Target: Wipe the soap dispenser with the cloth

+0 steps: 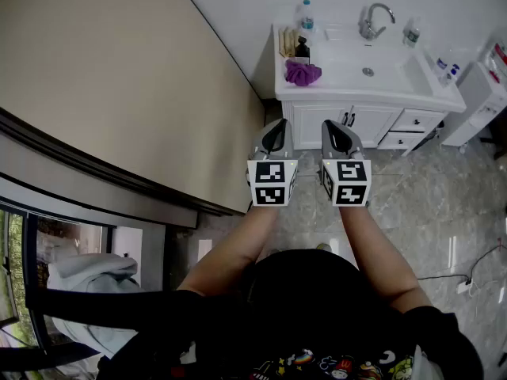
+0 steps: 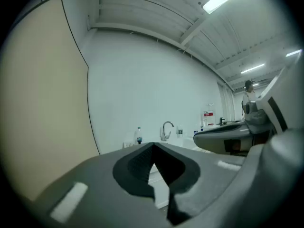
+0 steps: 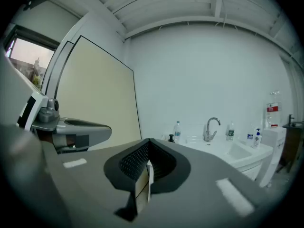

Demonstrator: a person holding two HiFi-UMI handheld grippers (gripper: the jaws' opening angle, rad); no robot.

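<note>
Black soap dispenser (image 1: pixel 302 50) beside crumpled purple cloth (image 1: pixel 303 73) on white bench (image 1: pixel 348 93).
Left claw (image 1: pixel 275 136), right claw (image 1: pixel 339 136): both clenched, empty, well away.

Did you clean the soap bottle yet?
Not yet; nothing looks done. The purple cloth lies on the sink counter beside the dark soap dispenser. The left gripper and right gripper are both shut and empty, well short of the sink. Left to do: step closer, grab the cloth, wipe the dispenser.
</note>
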